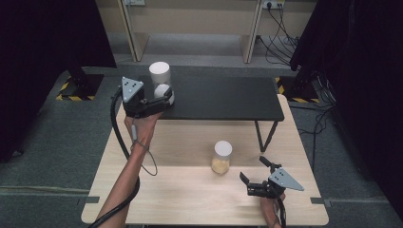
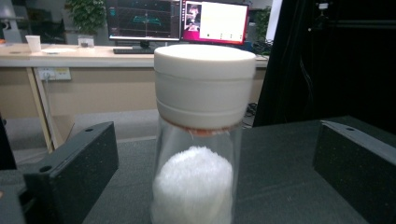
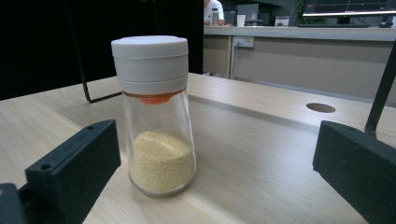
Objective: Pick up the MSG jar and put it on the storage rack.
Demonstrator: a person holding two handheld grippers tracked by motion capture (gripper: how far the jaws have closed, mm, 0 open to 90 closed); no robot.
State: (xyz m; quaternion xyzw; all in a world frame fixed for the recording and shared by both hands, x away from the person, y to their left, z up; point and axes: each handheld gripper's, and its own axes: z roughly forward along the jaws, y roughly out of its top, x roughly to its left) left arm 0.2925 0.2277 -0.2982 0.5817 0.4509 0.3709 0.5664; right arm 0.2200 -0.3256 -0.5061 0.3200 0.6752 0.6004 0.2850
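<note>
A clear jar with a white lid (image 1: 159, 72) and a white fluffy ball inside stands on the black shelf (image 1: 223, 97) near its left end. My left gripper (image 1: 166, 95) is open around the jar's lower part. In the left gripper view the jar (image 2: 201, 93) stands between the wide-apart jaws, touching neither. A second white-lidded jar (image 1: 222, 156) holds yellow grains and stands on the wooden table (image 1: 190, 190). My right gripper (image 1: 253, 169) is open just short of it. In the right gripper view this jar (image 3: 156, 116) is nearer the left jaw, with a gap.
The black shelf stands on thin metal legs (image 1: 266, 135) over the back of the table. Black curtains hang at both sides, and cables (image 1: 280, 38) lie on the floor behind. A round hole (image 3: 321, 107) is cut in the tabletop.
</note>
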